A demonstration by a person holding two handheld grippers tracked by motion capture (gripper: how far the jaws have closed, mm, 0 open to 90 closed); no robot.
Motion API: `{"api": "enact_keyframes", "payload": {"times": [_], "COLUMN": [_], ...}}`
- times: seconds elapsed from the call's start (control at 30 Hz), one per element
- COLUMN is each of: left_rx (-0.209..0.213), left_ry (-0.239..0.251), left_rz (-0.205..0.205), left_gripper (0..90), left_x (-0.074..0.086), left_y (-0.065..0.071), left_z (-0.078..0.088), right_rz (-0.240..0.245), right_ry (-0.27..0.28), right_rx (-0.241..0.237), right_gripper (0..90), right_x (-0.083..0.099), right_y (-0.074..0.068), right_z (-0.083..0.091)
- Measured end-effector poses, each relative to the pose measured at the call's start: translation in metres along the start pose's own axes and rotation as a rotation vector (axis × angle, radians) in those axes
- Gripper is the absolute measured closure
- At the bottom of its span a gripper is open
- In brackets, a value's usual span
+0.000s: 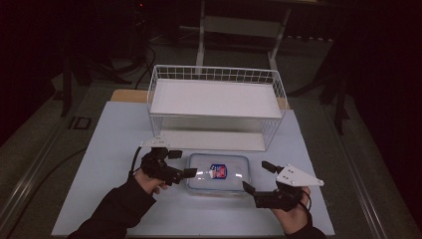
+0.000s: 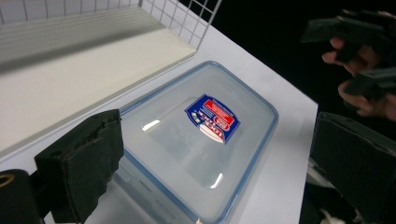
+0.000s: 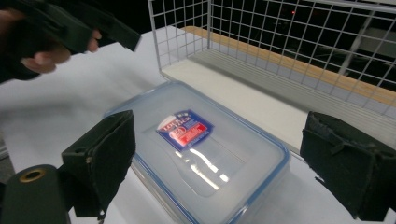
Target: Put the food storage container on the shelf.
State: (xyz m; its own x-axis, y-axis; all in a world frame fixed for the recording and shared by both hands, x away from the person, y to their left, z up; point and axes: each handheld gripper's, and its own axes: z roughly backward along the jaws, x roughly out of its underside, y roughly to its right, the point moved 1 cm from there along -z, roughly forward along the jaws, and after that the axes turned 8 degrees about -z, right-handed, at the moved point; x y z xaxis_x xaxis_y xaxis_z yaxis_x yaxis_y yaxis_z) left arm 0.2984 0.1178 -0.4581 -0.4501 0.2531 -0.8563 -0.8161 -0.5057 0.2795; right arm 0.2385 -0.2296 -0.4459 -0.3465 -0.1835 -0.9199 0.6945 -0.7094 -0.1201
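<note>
A clear plastic food box with a blue-rimmed lid and a red and blue label lies flat on the white table, just in front of the wire rack. My left gripper stands open at the box's left end, above the lid and holding nothing. My right gripper is open at the box's right front corner, also holding nothing. In the left gripper view the box lies below and between my wide-set jaws. In the right gripper view the lid sits the same way between the black pads.
A white wire rack with a white shelf board stands behind the box, its lower board close to the box's far edge. A wooden strip shows behind the rack. Dark floor and cables surround the table.
</note>
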Motion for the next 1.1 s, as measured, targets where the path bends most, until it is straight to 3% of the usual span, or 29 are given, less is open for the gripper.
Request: {"api": "enact_keyframes", "payload": {"times": [0.13, 0.2, 0.33, 0.6, 0.77, 0.97, 1.0, 1.03, 1.1], "left_rx": [0.018, 0.019, 0.017, 0.005, 0.026, 0.085, 0.100, 0.111, 0.114], "left_ry": [-0.019, -0.048, -0.092, -0.216, -0.225, -0.229, -0.222, -0.219, -0.221], "left_rz": [0.103, 0.124, 0.208, 0.327, 0.399, 0.457, 0.474, 0.494, 0.496], "left_gripper": [3.0, 3.0, 3.0, 3.3, 6.0, 16.7, 22.7, 23.2, 26.2], "left_x": [-0.002, -0.002, 0.004, 0.023, 0.030, 0.037, 0.040, 0.041, 0.042], "left_y": [-0.011, -0.015, -0.025, -0.041, -0.050, -0.056, -0.058, -0.060, -0.060], "left_z": [-0.007, -0.012, -0.021, -0.041, -0.043, -0.039, -0.037, -0.037, -0.038], "right_rz": [-0.005, 0.004, 0.023, -0.010, -0.019, -0.037, -0.057, -0.063, -0.068], "right_ry": [-0.001, 0.006, 0.007, -0.025, -0.045, -0.075, -0.089, -0.093, -0.098], "right_rx": [-0.013, -0.018, -0.023, -0.041, -0.045, -0.060, -0.071, -0.073, -0.075], "right_gripper": [10.2, 10.2, 12.9, 17.3, 17.3, 17.8, 18.7, 18.9, 19.7], "right_x": [-0.004, -0.004, -0.004, 0.000, 0.004, 0.005, 0.005, 0.005, 0.005], "right_y": [0.000, 0.000, 0.000, 0.006, 0.005, 0.007, 0.009, 0.009, 0.009], "right_z": [-0.001, -0.001, 0.000, -0.001, -0.003, -0.005, -0.006, -0.006, -0.006]}}
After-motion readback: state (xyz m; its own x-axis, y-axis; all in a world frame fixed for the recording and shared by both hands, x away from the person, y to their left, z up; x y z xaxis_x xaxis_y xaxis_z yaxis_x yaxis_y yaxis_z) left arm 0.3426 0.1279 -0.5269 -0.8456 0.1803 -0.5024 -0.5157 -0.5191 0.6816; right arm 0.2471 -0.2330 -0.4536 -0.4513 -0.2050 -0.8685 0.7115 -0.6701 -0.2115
